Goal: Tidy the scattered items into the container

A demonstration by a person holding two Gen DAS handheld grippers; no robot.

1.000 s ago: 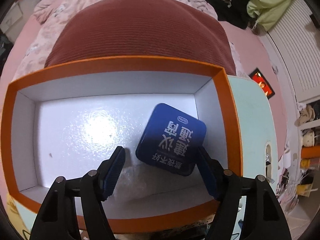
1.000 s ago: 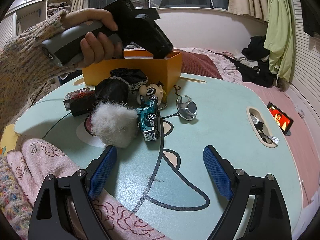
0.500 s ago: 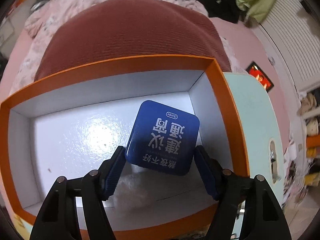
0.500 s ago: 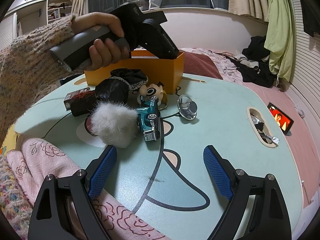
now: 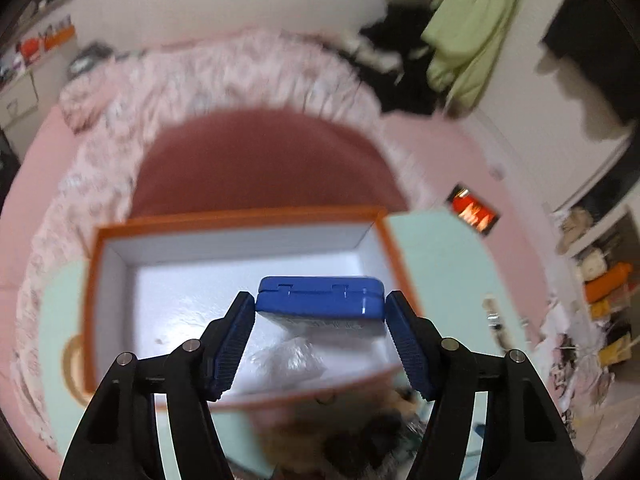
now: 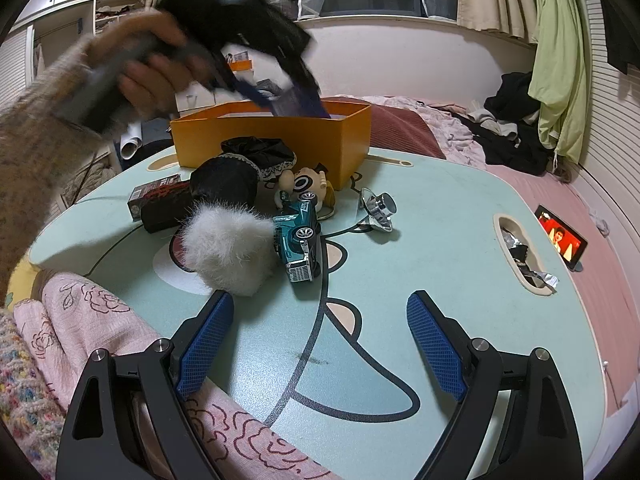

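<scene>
1. The left tongs (image 5: 320, 310) are gripping a blue tin (image 5: 320, 300) by its two short sides, holding it edge-on above the open orange box (image 5: 240, 216), over the right part of its white floor.
2. A crumpled clear plastic piece (image 5: 286, 360) is lying on the box floor just below the tin.
3. The right wrist view is showing the left tongs as a dark blur (image 6: 256, 40) over the box (image 6: 272, 140), with the person's left hand (image 6: 148, 68) wrapped around the handle.
4. The right tongs (image 6: 320, 344) are hovering wide apart and holding nothing, low over the near edge of the mint-green table (image 6: 460, 280).
5. The scattered items are sitting on the table in front of the box: a white fluffy ball (image 6: 228, 248), a teal toy car (image 6: 300, 240) touching it, a black frilly fabric piece (image 6: 240, 168), a small doll (image 6: 304, 184), a dark carton (image 6: 160, 196) and a shiny metal piece (image 6: 378, 210) lying apart to the right.
6. A lit phone screen (image 6: 562, 236) is resting on the pink bed beyond the table's right edge.
</scene>
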